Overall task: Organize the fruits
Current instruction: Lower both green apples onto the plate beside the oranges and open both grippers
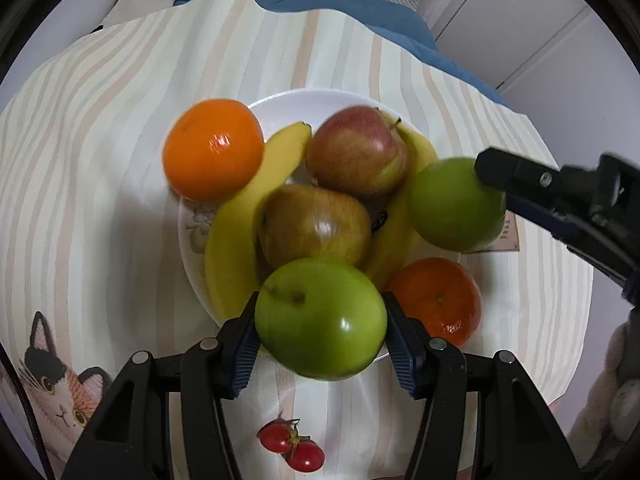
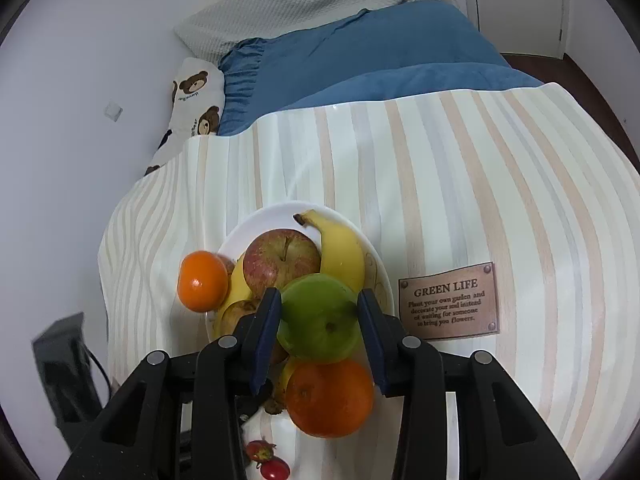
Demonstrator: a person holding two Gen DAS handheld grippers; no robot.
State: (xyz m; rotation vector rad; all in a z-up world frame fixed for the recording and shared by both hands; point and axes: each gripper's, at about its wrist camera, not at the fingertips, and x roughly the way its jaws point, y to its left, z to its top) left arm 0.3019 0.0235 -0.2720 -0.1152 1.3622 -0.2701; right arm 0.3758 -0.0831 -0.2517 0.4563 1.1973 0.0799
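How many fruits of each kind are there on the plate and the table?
Green apples: 2
Red apples: 2
Oranges: 2
Bananas: 2
Small red tomatoes: 2
Total: 10

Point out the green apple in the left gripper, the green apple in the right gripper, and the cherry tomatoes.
Left gripper's green apple [image 1: 322, 318]: left wrist view, skin centre.
Right gripper's green apple [image 2: 318, 318]: right wrist view, skin centre.
Cherry tomatoes [image 1: 291, 445]: left wrist view, where the two meet.
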